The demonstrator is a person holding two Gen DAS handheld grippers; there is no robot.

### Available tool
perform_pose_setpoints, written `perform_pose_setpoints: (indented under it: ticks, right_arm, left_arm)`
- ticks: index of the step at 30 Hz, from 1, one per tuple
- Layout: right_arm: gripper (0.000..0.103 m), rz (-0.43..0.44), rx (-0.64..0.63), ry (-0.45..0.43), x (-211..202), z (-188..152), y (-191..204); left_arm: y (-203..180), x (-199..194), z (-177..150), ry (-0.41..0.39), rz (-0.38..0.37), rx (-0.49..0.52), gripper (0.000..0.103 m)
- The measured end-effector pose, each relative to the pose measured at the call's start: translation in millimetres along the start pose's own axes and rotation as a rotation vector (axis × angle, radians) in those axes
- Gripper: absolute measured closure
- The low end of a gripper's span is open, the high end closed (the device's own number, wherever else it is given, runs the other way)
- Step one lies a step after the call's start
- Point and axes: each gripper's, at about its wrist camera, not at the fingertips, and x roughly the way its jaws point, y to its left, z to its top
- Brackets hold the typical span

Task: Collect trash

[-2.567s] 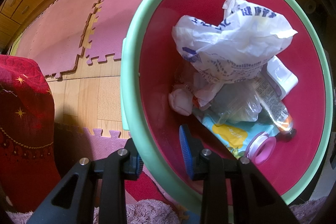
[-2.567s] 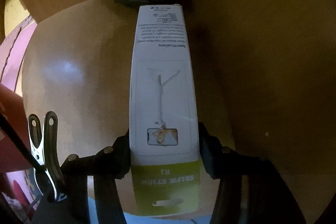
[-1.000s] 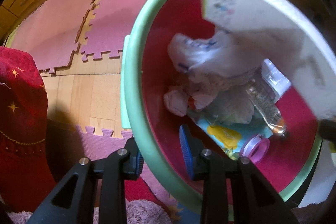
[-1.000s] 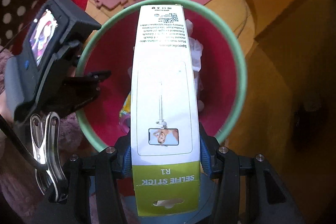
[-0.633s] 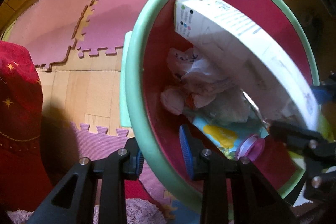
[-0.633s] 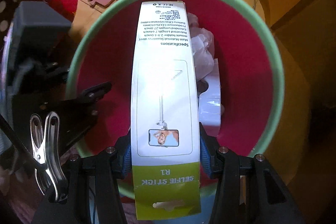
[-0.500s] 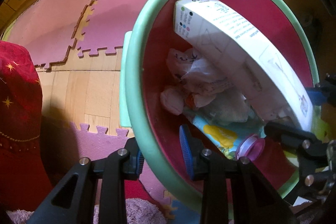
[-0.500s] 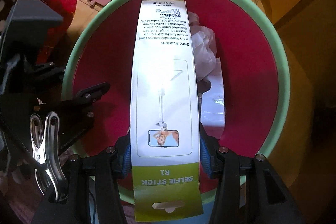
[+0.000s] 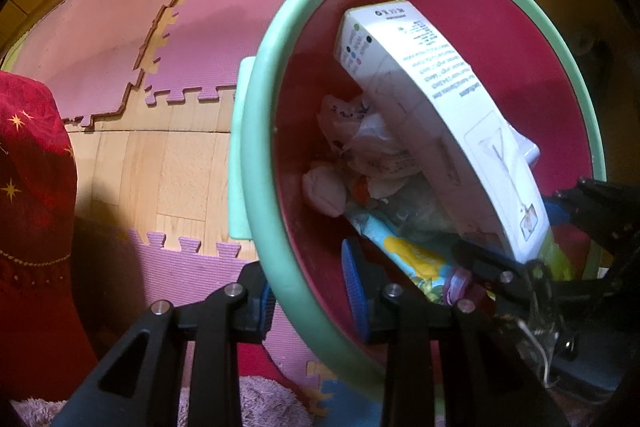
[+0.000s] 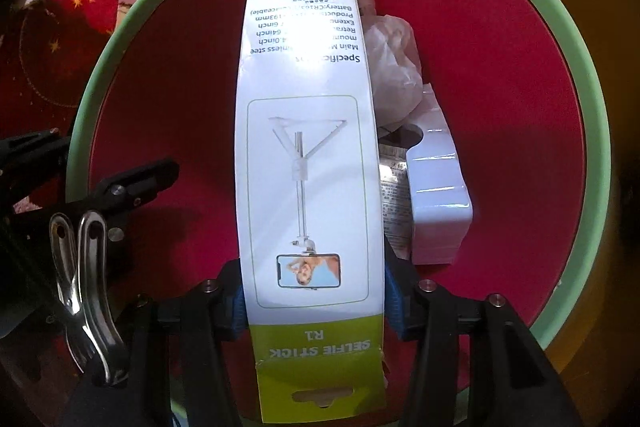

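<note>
A: What is each gripper doing?

B: The left gripper point(image 9: 310, 297) points down and is clamped on the green rim of the bin point(image 9: 256, 131). One blue pad sits outside the wall, the other inside, with the rim pinched between them. The right gripper point(image 10: 312, 299) also points down, over the bin's mouth. Its jaws are clenched on a long white box point(image 10: 308, 147), gripping it by the sides near its lime-green end.

A: Where is that box?

B: It hangs lengthwise into the bin, its white end leading, its green end nearest the right camera. From the left wrist view it slants across the red interior, above the rubbish lying at the bottom. Whether its far end touches anything, I cannot tell.

A: What is already in the bin?

B: A crumpled white bag point(image 9: 360, 131), a pale wad point(image 9: 324, 189), a yellow and blue wrapper point(image 9: 404, 255), and a pink cap point(image 9: 460, 281). The right wrist view also shows a white container point(image 10: 438, 203) beside the box.

A: And around the bin?

B: Pink foam mats point(image 9: 120, 39) on a wooden floor point(image 9: 168, 171), and a red cloth point(image 9: 32, 195) with gold stars to the left.
</note>
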Motion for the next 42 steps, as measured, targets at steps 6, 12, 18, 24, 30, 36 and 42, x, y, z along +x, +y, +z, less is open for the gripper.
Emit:
perform_pose_setpoints:
  ticks: [6, 12, 18, 24, 30, 36, 42]
  right_arm:
    - [0.047, 0.011, 0.076, -0.084, -18.9, -11.7, 1.1]
    - [0.032, 0.022, 0.126, -0.230, -58.1, -34.7, 1.1]
    - [0.028, 0.033, 0.177, -0.342, -99.8, -61.3, 1.2]
    - [0.028, 0.002, 0.198, -0.438, -131.0, -91.8, 5.7]
    - [0.028, -0.008, 0.244, -0.511, -158.3, -113.7, 8.1]
    - [0.028, -0.093, 0.292, -0.588, -177.0, -138.2, 11.7]
    - [0.028, -0.163, 0.358, -0.667, -185.1, -157.9, 12.4]
  left_arm:
    - [1.2, -2.6, 1.0, -0.005, 0.000, -0.004, 0.071]
    - [5.4, -12.4, 1.5, -0.023, -0.012, -0.015, 0.071]
    - [6.3, -29.6, -6.1, -0.046, -0.019, -0.004, 0.067]
    - [3.8, -57.5, -13.8, -0.112, -0.005, 0.031, 0.067]
    - [-3.7, -85.5, -22.7, -0.155, -0.015, 0.043, 0.066]
    - [-18.9, -108.5, -34.7, -0.189, -0.021, 0.055, 0.052]
    - [-28.6, -115.0, -42.0, -0.206, 0.004, 0.063, 0.049]
